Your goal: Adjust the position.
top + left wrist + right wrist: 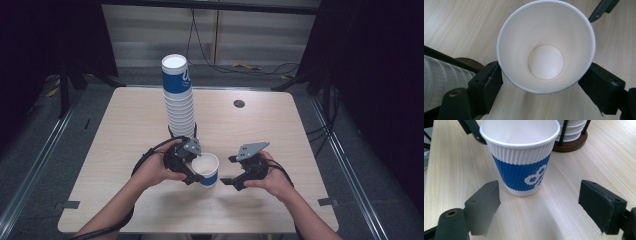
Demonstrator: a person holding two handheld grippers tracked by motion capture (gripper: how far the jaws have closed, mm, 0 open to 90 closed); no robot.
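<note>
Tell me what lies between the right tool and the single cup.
Nothing: bare tabletop separates the right tool from the cup, shown in the right gripper view.

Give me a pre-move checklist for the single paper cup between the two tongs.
1. Paper cup upright on the table: ok.
2. Cup empty inside: ok.
3. Right tongs open and short of the cup: ok.
4. Left tongs straddle the cup near its rim; pads pressing or just released: cannot tell.
5. Cup apart from the cup stack in its holder: ok.
</note>
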